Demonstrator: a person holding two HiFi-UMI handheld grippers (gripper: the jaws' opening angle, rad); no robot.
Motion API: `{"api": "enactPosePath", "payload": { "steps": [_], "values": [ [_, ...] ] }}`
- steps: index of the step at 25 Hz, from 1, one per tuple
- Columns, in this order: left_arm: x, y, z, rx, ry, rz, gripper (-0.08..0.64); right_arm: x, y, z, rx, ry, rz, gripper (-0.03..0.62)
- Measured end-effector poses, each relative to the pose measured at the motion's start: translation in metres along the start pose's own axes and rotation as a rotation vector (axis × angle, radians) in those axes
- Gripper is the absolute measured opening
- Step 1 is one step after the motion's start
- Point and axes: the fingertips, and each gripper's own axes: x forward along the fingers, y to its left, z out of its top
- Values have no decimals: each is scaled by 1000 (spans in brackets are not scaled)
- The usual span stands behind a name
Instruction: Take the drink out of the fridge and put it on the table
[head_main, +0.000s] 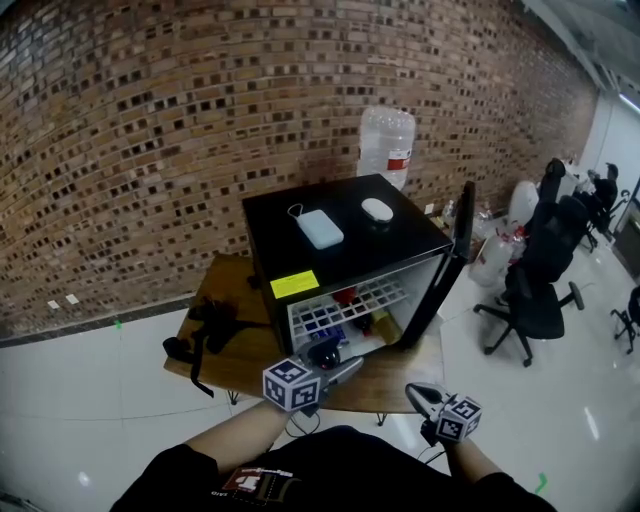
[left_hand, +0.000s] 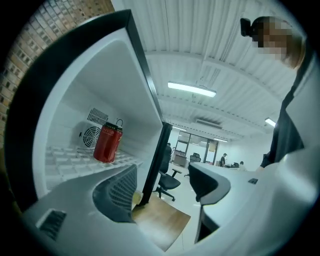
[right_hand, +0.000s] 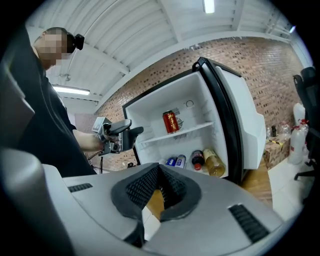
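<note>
A red drink can stands upright on the white wire shelf inside the open black mini fridge; it also shows as the red can in the left gripper view. My left gripper is open with nothing between its pads, held in front of the fridge opening and short of the can. In the head view the left gripper hovers by the lower compartment. My right gripper is shut and empty, low by the table's front edge, as the right gripper in the head view.
The fridge door swings out to the right. Blue cans, a dark bottle and a yellow bottle lie on the fridge floor. A black strapped device sits on the wooden table. Office chairs stand at right.
</note>
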Motion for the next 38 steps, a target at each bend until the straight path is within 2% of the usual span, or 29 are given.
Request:
{"api": "enactPosePath", "payload": {
  "steps": [4, 10, 16, 19, 22, 29, 30, 33, 38],
  "values": [
    [33, 12, 9, 24, -17, 96, 347, -25, -13, 4, -6, -5, 19, 0],
    [63, 54, 28, 89, -74, 361, 359, -58, -38, 1, -21, -20, 20, 0],
    [87, 107, 42, 162, -69, 569, 414, -84, -53, -3, -4, -25, 6, 0],
    [94, 129, 50, 123, -82, 634, 427, -96, -59, -6, 14, -23, -2, 0],
    [106, 141, 61, 120, -86, 662, 436, -107, -65, -5, 18, -15, -14, 0],
    [126, 154, 66, 219, -28, 693, 422, -123, -82, 22, -88, -35, -87, 0],
    [125, 156, 66, 227, -27, 703, 414, -125, -82, 25, -96, -37, -87, 0],
    [121, 161, 68, 231, -33, 729, 318, -129, -84, 28, -104, -48, -82, 0],
    [121, 154, 67, 245, -9, 656, 319, -137, -83, 24, -91, -46, -82, 0]
  ]
}}
